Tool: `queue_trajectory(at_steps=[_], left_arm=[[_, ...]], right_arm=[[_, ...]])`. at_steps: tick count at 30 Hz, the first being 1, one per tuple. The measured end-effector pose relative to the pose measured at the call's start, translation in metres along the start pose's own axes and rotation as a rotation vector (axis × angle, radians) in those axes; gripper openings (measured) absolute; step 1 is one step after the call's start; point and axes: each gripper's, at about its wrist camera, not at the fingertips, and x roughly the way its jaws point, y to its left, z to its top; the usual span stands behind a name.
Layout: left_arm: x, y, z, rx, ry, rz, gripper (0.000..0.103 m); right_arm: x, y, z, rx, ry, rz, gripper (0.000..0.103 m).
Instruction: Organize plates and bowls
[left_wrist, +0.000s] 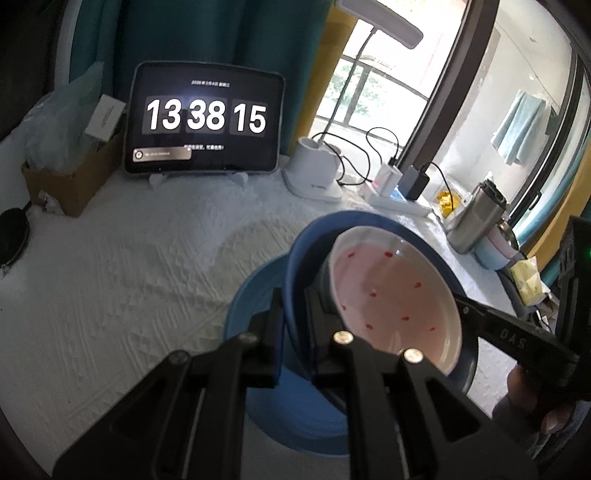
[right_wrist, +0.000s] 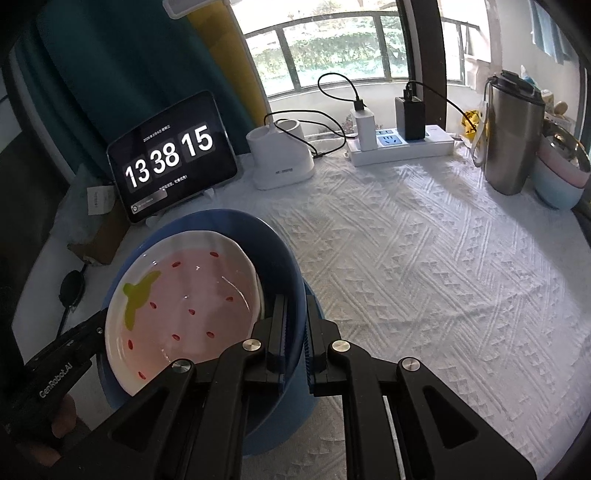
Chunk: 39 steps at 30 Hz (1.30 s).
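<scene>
A dark blue bowl (left_wrist: 373, 218) (right_wrist: 236, 218) holds a pink strawberry-pattern dish (left_wrist: 395, 295) (right_wrist: 192, 295) with a white rim. My left gripper (left_wrist: 294, 301) is shut on the bowl's left rim, one finger inside and one outside. On the opposite rim my right gripper (right_wrist: 295, 301) is shut the same way. Each gripper shows in the other's view, the right gripper (left_wrist: 517, 341) and the left gripper (right_wrist: 66, 356). Directly under the bowl lies a lighter blue dish (left_wrist: 255, 295) (right_wrist: 295, 410) on the white tablecloth; whether the bowl touches it I cannot tell.
A tablet clock (left_wrist: 205, 118) (right_wrist: 170, 155) stands at the back, beside a white lamp base (right_wrist: 279, 158) and a power strip (right_wrist: 402, 146) with cables. A steel tumbler (right_wrist: 511, 133) and stacked pastel bowls (right_wrist: 557, 177) stand at the right. A cardboard box (left_wrist: 74, 177) sits at the left.
</scene>
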Motion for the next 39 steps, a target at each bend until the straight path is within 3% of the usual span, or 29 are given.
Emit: queue_trajectory(at_steps=[8, 15, 26, 34, 38, 39], left_arm=[[-0.002, 0.001, 0.000, -0.003, 0.001, 0.006, 0.013], [-0.007, -0.001, -0.003, -0.020, -0.009, 0.029, 0.013], [-0.020, -0.006, -0.010, 0.015, -0.036, 0.079, 0.020], [-0.038, -0.002, -0.014, -0.003, -0.079, 0.113, 0.047], [-0.048, -0.009, -0.019, 0.014, -0.098, 0.116, 0.075], [-0.050, -0.012, -0.020, 0.021, -0.101, 0.112, 0.078]], right_arm=[[-0.001, -0.001, -0.002, -0.011, -0.017, -0.025, 0.013], [-0.006, -0.004, -0.006, 0.008, -0.012, -0.029, 0.025], [-0.026, -0.006, -0.012, -0.001, -0.036, -0.036, 0.032], [-0.043, -0.005, -0.020, -0.014, -0.057, -0.033, 0.033], [-0.053, -0.004, -0.026, -0.021, -0.072, -0.043, 0.033], [-0.055, -0.004, -0.027, -0.021, -0.075, -0.044, 0.033]])
